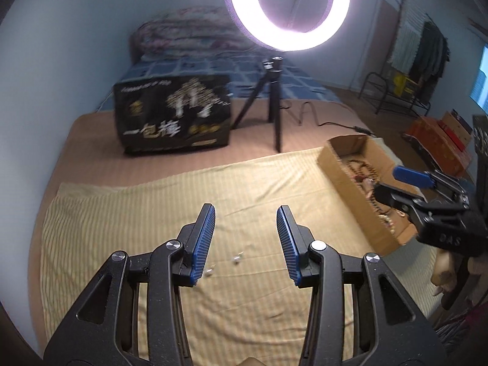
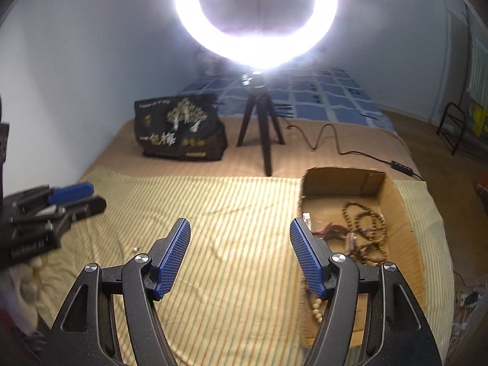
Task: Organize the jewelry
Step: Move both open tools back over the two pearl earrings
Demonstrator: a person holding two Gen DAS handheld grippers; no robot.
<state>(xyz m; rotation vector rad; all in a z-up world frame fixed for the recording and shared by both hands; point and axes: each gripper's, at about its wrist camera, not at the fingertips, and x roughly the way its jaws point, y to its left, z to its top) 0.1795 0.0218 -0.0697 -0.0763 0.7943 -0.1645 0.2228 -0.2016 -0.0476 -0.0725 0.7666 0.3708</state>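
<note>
Cardboard box [image 2: 399,201]: beads [image 2: 366,231] already inside. Small earrings [image 1: 236,258] loose on striped cloth [image 1: 152,201]. My left gripper [image 1: 245,228] and right gripper [image 2: 241,244]: jaws wide, empty. Likely next: pinch one earring gently.

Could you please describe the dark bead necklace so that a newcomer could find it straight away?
Start at the striped yellow cloth on the bed; along its right edge sits an open cardboard box. The dark bead necklace lies looped inside, its small brown beads unlike the larger pale beads nearer the camera.
</note>
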